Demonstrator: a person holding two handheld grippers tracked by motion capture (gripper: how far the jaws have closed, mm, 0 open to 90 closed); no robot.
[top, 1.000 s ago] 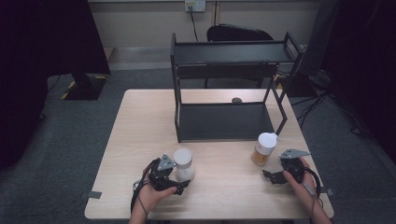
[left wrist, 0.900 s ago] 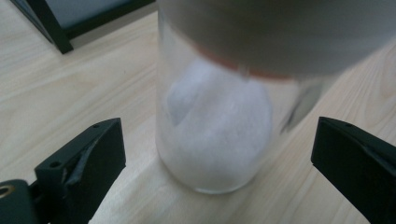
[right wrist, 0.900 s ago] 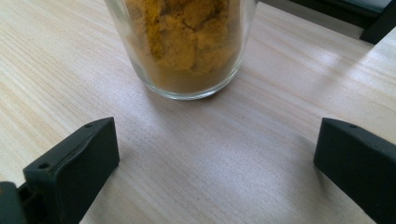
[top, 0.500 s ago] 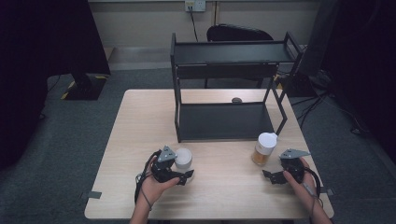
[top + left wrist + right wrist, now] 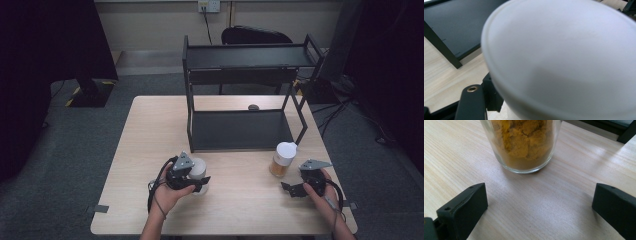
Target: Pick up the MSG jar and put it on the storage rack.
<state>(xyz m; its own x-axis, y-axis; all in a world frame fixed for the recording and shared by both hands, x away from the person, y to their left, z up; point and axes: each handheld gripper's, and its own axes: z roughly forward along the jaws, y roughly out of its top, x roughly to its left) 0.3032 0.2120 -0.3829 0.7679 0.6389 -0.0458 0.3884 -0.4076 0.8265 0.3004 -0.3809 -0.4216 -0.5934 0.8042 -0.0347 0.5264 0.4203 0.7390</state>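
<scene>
Closing around the white-lidded jar near the table's front left, the left gripper has just been drawing its jaws in, and they now press on the jar's body below the broad white lid, which looms large in the left gripper view. That jar looks like smooth, rigid glass or plastic, probably slippery and breakable, so a hold low on the straight wall, under the lid's rim, should be safest. Behind, in the middle, stands the black two-tier shelf. Further right sits a second jar of orange-yellow powder, upright, just ahead of the right gripper, whose jaws stand wide apart and empty on the wood.
</scene>
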